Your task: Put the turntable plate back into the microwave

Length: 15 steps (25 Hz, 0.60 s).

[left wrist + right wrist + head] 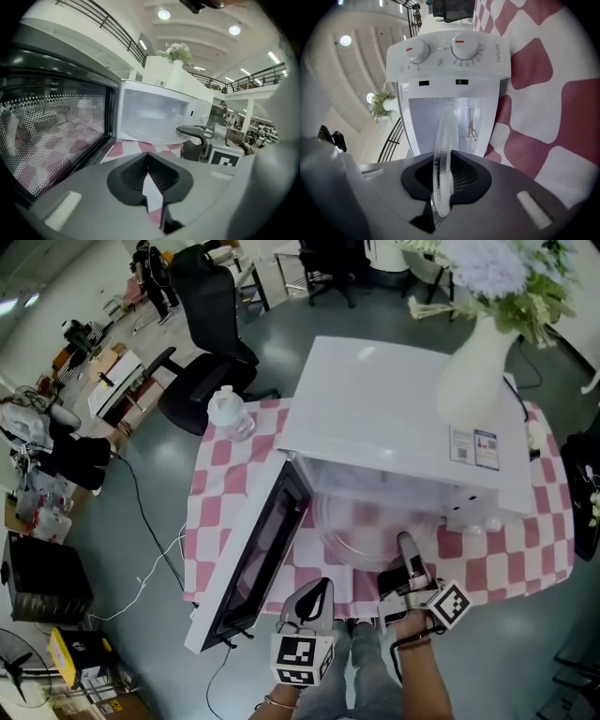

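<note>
Head view: right claw (405, 547) level, gripping turntable plate (356, 521).

A short grey brand word is running beside the two round dials (464, 46) on the boxy white microwave's control panel (440, 71), its letters too unclear to spell. A blue-and-white sticker (473, 448) on the microwave's top is carrying unreadably small print.

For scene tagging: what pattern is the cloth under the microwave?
Pink-and-white checks; the tablecloth shows best in the head view.
</note>
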Each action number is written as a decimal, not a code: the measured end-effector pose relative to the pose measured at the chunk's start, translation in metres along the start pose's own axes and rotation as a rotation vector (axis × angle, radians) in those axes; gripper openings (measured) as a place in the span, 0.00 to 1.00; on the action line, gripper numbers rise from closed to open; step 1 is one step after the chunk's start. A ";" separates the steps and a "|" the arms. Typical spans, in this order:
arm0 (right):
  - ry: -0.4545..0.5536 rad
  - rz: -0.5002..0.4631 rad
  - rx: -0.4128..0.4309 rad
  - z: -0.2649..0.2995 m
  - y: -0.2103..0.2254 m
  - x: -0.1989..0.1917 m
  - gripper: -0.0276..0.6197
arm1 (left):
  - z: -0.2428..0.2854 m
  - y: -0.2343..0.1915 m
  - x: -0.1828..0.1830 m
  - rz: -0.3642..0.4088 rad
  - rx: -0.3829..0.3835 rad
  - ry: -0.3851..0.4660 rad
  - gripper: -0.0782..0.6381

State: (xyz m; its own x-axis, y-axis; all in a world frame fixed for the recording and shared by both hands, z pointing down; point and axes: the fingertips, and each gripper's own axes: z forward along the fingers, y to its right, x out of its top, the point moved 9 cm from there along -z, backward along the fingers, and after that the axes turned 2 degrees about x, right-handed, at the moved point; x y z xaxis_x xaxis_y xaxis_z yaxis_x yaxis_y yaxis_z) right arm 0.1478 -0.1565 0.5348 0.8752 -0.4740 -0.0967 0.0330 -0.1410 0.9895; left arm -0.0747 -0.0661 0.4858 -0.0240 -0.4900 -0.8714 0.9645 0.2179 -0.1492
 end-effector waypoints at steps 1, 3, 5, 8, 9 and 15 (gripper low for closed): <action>0.002 -0.007 0.004 0.002 0.000 0.000 0.10 | 0.001 0.000 0.000 0.000 -0.001 0.000 0.11; 0.014 -0.005 0.019 0.006 -0.001 0.000 0.10 | 0.002 -0.001 -0.001 -0.009 -0.004 0.002 0.11; 0.029 0.005 0.036 0.010 -0.002 -0.001 0.10 | 0.003 -0.002 -0.003 -0.020 -0.006 0.003 0.11; 0.047 -0.009 0.047 0.017 -0.002 0.002 0.10 | 0.006 -0.004 -0.004 -0.022 -0.007 0.004 0.11; 0.051 -0.018 0.048 0.020 -0.002 0.004 0.10 | 0.008 -0.005 -0.004 -0.022 -0.008 0.006 0.11; 0.095 -0.008 0.055 0.036 0.000 0.007 0.10 | 0.012 -0.011 -0.004 -0.029 -0.005 0.003 0.11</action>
State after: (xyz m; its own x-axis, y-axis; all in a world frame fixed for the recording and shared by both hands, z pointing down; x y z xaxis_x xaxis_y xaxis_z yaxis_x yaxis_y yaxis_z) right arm 0.1367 -0.1905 0.5299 0.9168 -0.3888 -0.0916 0.0161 -0.1931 0.9810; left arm -0.0823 -0.0770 0.4963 -0.0525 -0.4933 -0.8683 0.9622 0.2077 -0.1762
